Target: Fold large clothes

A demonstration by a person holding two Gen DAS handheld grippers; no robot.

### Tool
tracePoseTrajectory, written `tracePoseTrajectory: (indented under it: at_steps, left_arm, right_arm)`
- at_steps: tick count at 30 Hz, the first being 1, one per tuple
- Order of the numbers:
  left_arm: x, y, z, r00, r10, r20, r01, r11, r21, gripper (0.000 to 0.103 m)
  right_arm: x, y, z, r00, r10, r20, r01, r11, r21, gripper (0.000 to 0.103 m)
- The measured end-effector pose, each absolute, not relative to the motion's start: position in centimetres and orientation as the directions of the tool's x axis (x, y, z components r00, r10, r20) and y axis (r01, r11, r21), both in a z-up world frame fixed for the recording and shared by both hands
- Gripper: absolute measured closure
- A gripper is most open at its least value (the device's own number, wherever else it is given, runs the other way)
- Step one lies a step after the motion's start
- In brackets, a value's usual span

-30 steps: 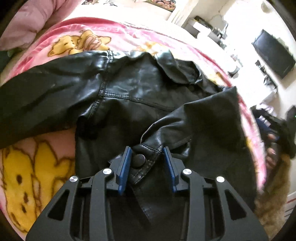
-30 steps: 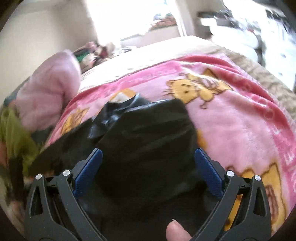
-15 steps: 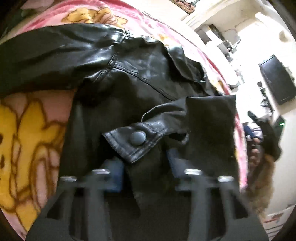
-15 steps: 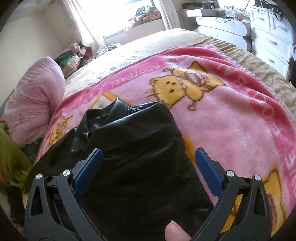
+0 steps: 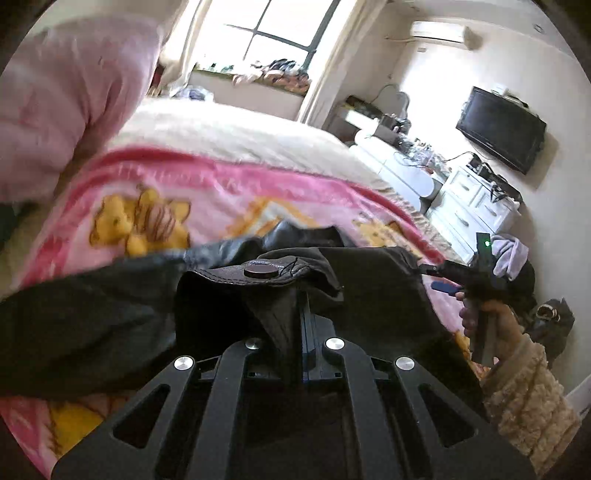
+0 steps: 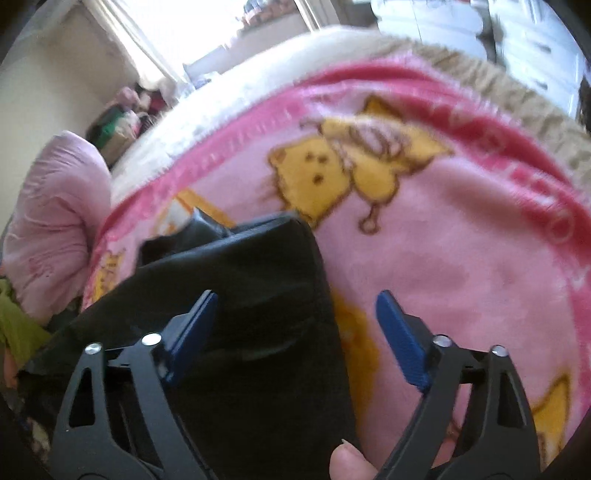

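Note:
A black leather jacket [image 5: 92, 314] lies on a pink cartoon blanket [image 5: 221, 188] on a bed. My left gripper [image 5: 301, 306] is shut on the jacket's sleeve cuff [image 5: 266, 275], which has a round snap button and is lifted off the jacket. In the right wrist view the folded jacket [image 6: 240, 295] lies on the blanket [image 6: 461, 258]. My right gripper [image 6: 295, 325] is open and empty, hovering over the jacket's right edge. The right gripper also shows in the left wrist view [image 5: 447, 286], at the jacket's far right side.
A pink quilt [image 5: 62, 99] is piled at the bed's left; it also shows in the right wrist view [image 6: 51, 221]. A white dresser [image 5: 472, 206] and a wall TV [image 5: 502, 129] stand to the right. A window [image 5: 273, 33] is behind the bed.
My left gripper closed on the sleeve cuff and lifted it, tilting its view up. My right gripper's jaws have narrowed and it has shifted slightly over the jacket's edge.

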State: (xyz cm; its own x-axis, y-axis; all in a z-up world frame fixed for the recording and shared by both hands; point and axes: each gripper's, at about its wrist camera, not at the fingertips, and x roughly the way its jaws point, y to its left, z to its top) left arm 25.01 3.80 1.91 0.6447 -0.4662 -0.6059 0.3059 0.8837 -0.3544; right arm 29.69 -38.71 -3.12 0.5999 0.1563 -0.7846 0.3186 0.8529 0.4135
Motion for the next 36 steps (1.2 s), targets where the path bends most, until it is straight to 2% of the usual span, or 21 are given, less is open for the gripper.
tracePoseTrajectory:
  at_steps: [1, 3, 4, 5, 7, 8, 10, 13, 15, 16, 18, 19, 21, 22, 23, 24, 28, 31, 36]
  left_arm:
    - [25.2, 4.1, 1.0, 0.636, -0.466, -0.615, 0.297, 0.884, -0.363, 0.099]
    - [25.8, 4.4, -0.9, 0.609, -0.462, -0.645, 0.283, 0.886, -0.367, 0.099]
    - [26.1, 4.5, -1.7, 0.596, -0.461, -0.657, 0.277, 0.887, -0.371, 0.099]
    - [26.1, 4.7, -2.0, 0.592, -0.464, -0.659, 0.278, 0.885, -0.373, 0.099]
    - [26.3, 5.0, -2.1, 0.594, -0.47, -0.653, 0.29, 0.882, -0.371, 0.099]
    - [26.5, 4.9, -2.1, 0.592, -0.482, -0.646, 0.301, 0.876, -0.377, 0.099]
    - [26.7, 4.5, -2.5, 0.583, -0.49, -0.648, 0.315, 0.872, -0.375, 0.099]
    - [27.8, 3.5, -4.8, 0.552, -0.455, -0.699, 0.295, 0.891, -0.346, 0.099]
    - [28.3, 3.3, -6.8, 0.529, -0.42, -0.737, 0.266, 0.907, -0.326, 0.099]
    - [28.5, 3.3, -7.6, 0.518, -0.411, -0.75, 0.261, 0.911, -0.319, 0.098]
    - [28.5, 3.3, -8.4, 0.5, -0.4, -0.768, 0.258, 0.916, -0.308, 0.096]
    - [28.3, 3.2, -8.4, 0.498, -0.396, -0.771, 0.261, 0.917, -0.302, 0.095]
    - [28.1, 3.4, -7.9, 0.501, -0.394, -0.77, 0.266, 0.917, -0.297, 0.091]
    - [28.1, 3.5, -7.6, 0.503, -0.389, -0.772, 0.267, 0.919, -0.29, 0.088]
    - [27.9, 3.6, -7.2, 0.51, -0.382, -0.771, 0.267, 0.922, -0.281, 0.084]
    - [27.8, 3.6, -6.9, 0.516, -0.378, -0.769, 0.268, 0.924, -0.275, 0.083]
    - [27.1, 4.1, -5.5, 0.544, -0.338, -0.768, 0.254, 0.939, -0.233, 0.064]
    - [26.6, 5.2, -4.0, 0.579, -0.322, -0.749, 0.231, 0.946, -0.228, 0.049]
    - [25.7, 5.6, -1.8, 0.641, -0.298, -0.707, 0.218, 0.954, -0.205, 0.045]
  right_arm:
    - [30.2, -38.8, -4.0, 0.587, 0.174, -0.791, 0.329, 0.841, 0.43, 0.029]
    - [30.9, -38.6, -5.3, 0.578, 0.214, -0.787, 0.325, 0.825, 0.463, 0.047]
    - [31.1, -38.3, -5.6, 0.585, 0.24, -0.774, 0.306, 0.819, 0.485, 0.07]
    - [31.0, -38.1, -5.7, 0.594, 0.24, -0.768, 0.297, 0.822, 0.486, 0.086]
    - [30.6, -38.3, -5.2, 0.636, 0.243, -0.732, 0.245, 0.836, 0.49, 0.094]
    - [30.2, -38.7, -4.9, 0.655, 0.232, -0.719, 0.24, 0.839, 0.489, 0.095]
    - [29.6, -40.4, -5.3, 0.682, 0.218, -0.698, 0.265, 0.817, 0.513, 0.095]
    - [30.2, -40.6, -6.8, 0.641, 0.175, -0.748, 0.304, 0.836, 0.456, 0.092]
    - [30.4, -40.4, -7.4, 0.632, 0.143, -0.762, 0.315, 0.851, 0.421, 0.085]
    - [30.5, -40.3, -7.5, 0.624, 0.126, -0.771, 0.328, 0.853, 0.405, 0.077]
    - [30.3, -40.5, -7.0, 0.625, 0.12, -0.772, 0.335, 0.851, 0.404, 0.071]
    - [30.0, -40.6, -6.5, 0.629, 0.113, -0.769, 0.334, 0.854, 0.399, 0.063]
    - [29.2, -40.7, -5.1, 0.65, 0.084, -0.755, 0.325, 0.868, 0.376, 0.057]
    - [28.7, -40.7, -4.2, 0.669, 0.073, -0.739, 0.315, 0.873, 0.372, 0.048]
    - [28.1, -40.7, -3.5, 0.683, 0.068, -0.727, 0.309, 0.875, 0.372, 0.046]
    - [27.5, -40.4, -2.8, 0.699, 0.073, -0.711, 0.293, 0.878, 0.378, 0.046]
    - [25.4, -38.0, -0.5, 0.724, 0.109, -0.681, 0.189, 0.918, 0.348, 0.046]
    - [24.5, -35.4, -0.1, 0.705, 0.126, -0.698, 0.119, 0.949, 0.291, 0.045]
    - [23.1, -31.9, -1.2, 0.662, 0.156, -0.733, 0.046, 0.968, 0.247, 0.041]
